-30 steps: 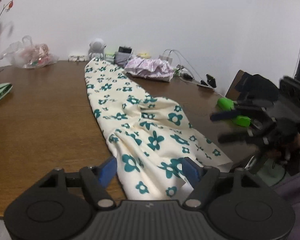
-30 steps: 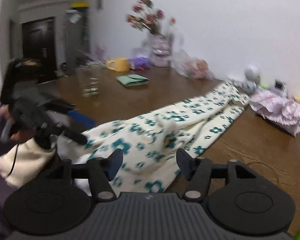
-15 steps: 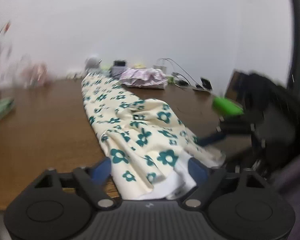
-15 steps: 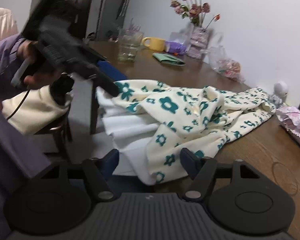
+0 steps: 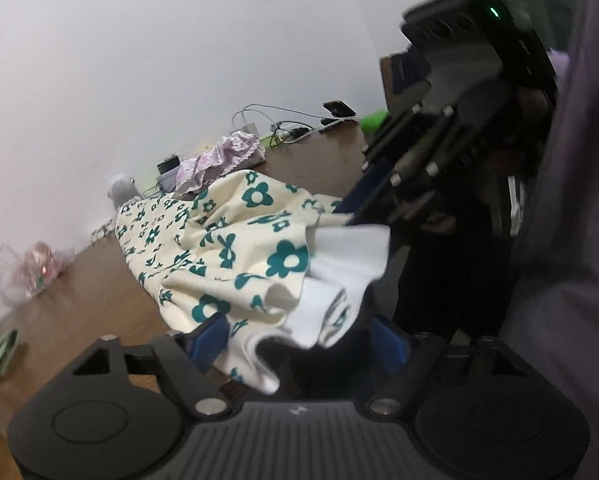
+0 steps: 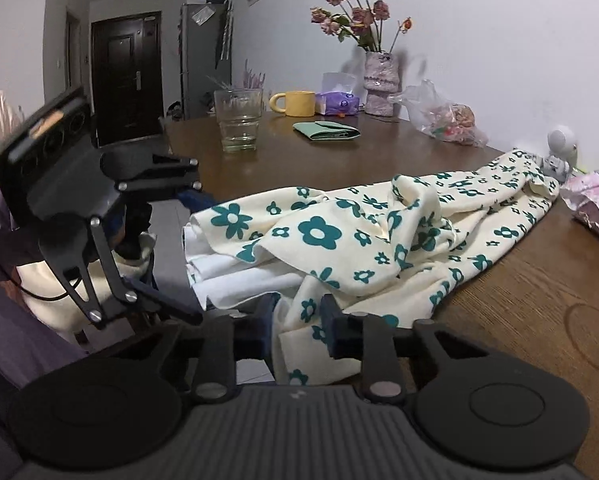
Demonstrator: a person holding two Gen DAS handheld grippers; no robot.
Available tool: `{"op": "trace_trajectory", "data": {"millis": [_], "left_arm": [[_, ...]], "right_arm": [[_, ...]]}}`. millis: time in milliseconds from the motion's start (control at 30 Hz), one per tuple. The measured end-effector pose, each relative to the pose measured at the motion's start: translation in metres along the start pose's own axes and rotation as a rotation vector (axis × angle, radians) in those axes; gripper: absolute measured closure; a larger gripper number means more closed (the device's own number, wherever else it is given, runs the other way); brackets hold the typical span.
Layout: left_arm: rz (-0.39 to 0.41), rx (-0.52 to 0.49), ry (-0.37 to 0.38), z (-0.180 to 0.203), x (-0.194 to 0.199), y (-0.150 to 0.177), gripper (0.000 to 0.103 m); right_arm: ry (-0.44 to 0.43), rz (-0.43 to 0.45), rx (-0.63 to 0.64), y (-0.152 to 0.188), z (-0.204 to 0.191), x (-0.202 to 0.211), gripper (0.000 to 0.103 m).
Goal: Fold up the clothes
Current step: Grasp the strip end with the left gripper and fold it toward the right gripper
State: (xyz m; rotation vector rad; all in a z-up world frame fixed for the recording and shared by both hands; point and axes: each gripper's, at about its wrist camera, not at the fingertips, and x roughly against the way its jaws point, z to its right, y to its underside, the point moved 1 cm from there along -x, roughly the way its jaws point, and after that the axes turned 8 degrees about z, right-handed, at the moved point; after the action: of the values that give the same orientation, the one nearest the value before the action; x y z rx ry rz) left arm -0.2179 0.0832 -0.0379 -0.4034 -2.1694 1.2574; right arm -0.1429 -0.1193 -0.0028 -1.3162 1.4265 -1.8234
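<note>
Fabric of the floral dress [image 6: 379,240] on the worktop [image 6: 539,280] drapes soft and light, so you keep your right gripper [image 6: 297,326] pinching its hem while your left gripper [image 5: 299,344], seemingly wide, takes the edge.

Cream garment with teal flower print [image 6: 379,240], white underside; brown wooden table [image 6: 519,300]; yellow ceramic mug [image 6: 297,103]; mint-green folded cloth [image 6: 326,131].

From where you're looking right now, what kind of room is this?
Most likely a lived-in home, a dining or living area. A wooden table carries a vase of dried flowers, a yellow mug and a drinking glass, with a fridge and a dark door behind.
</note>
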Motion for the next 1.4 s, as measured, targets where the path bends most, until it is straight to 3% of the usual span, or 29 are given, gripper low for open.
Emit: {"op": "trace_trajectory", "data": {"millis": [33,133,300,367,400,433,500,667,767,833,867,933,1000,1100,1200,1333,1400], "left_arm": [[0.01,-0.003,-0.001,-0.002,0.0,0.0,0.048],[0.025,0.109,0.031,-0.022,0.0,-0.005,0.066],[0.041,0.171,0.098,-0.031,0.009,-0.009,0.089],[0.047,0.183,0.125,-0.033,0.014,-0.01,0.092],[0.046,0.197,0.13,-0.037,0.014,-0.01,0.093],[0.044,0.212,0.135,-0.041,0.014,-0.01,0.094],[0.041,0.224,0.143,-0.046,0.013,-0.01,0.094],[0.037,0.236,0.164,-0.053,0.01,-0.013,0.094],[0.026,0.236,0.172,-0.053,0.008,-0.012,0.095],[0.018,0.237,0.175,-0.051,0.009,-0.012,0.095],[0.011,0.234,0.182,-0.05,0.01,-0.012,0.095],[-0.006,0.225,0.209,-0.047,0.014,-0.012,0.095],[-0.02,0.223,0.25,-0.045,0.021,-0.014,0.096],[0.027,0.265,0.307,-0.054,0.037,-0.023,0.096],[0.13,0.324,0.277,-0.081,0.043,-0.037,0.095],[0.224,0.327,0.167,-0.127,0.009,-0.057,0.094],[0.214,0.35,0.15,-0.15,-0.026,-0.064,0.094]], "right_arm": [[0.003,0.0,-0.003,0.0,0.001,0.0,0.09],[-0.006,-0.005,-0.044,-0.002,0.004,-0.001,0.094],[-0.037,-0.021,-0.036,-0.002,-0.005,0.008,0.095],[-0.019,0.017,-0.004,-0.002,-0.008,0.018,0.093],[0.0,0.048,0.015,-0.001,-0.01,0.023,0.079],[0.018,0.074,0.033,0.0,-0.011,0.029,0.045],[0.044,0.088,0.098,0.003,-0.017,0.032,0.018],[0.018,0.035,0.217,0.015,-0.031,0.018,0.018],[0.056,0.015,0.269,0.024,-0.034,0.007,0.03],[0.085,0.02,0.259,0.022,-0.031,0.007,0.055],[0.075,0.021,0.229,0.02,-0.028,0.008,0.059],[0.028,0.017,0.156,0.014,-0.02,0.014,0.083],[-0.011,0.003,0.103,0.01,-0.017,0.021,0.1],[-0.096,-0.003,0.042,0.0,-0.013,0.035,0.1],[-0.128,0.052,-0.023,-0.022,0.003,0.049,0.1],[-0.014,0.134,-0.085,-0.064,0.049,0.038,0.1],[0.068,0.1,-0.151,-0.077,0.081,0.014,0.1]]}}
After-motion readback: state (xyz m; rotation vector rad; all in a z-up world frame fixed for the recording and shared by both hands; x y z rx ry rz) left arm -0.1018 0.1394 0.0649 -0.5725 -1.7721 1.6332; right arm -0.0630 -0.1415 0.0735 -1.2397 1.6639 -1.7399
